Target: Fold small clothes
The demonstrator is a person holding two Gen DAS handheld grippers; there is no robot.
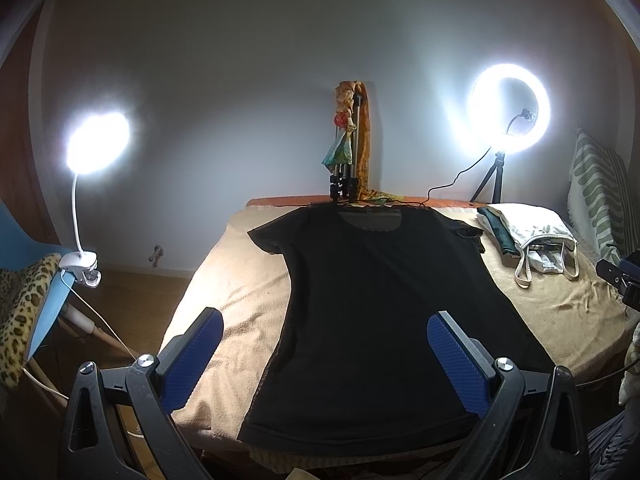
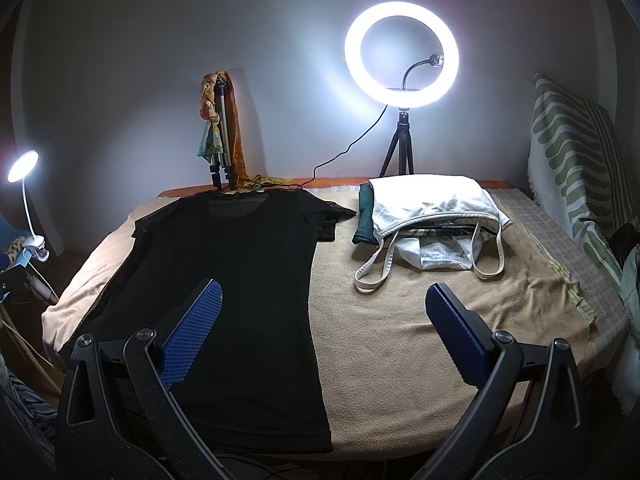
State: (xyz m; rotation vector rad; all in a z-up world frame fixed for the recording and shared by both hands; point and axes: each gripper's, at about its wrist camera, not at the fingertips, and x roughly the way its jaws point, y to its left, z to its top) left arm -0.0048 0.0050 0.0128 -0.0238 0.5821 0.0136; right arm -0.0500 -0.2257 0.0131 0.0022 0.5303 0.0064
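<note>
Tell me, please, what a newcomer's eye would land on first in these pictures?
Probably the glowing ring light on its tripod at the far edge, against the wall. Next comes the black T-shirt spread flat on the tan blanket, with a pale pile of clothes to its right.

**Colours and patterns**

T-shirt (image 1: 372,312) was plain black. Blanket (image 2: 400,340) was tan. Gripper pads (image 1: 456,360) were blue, textured. Upper right of the frame: cushion (image 2: 576,152) had green-and-white wavy stripes. Left edge: leopard-print fabric (image 1: 20,312). Bag (image 2: 432,208) was off-white.
</note>
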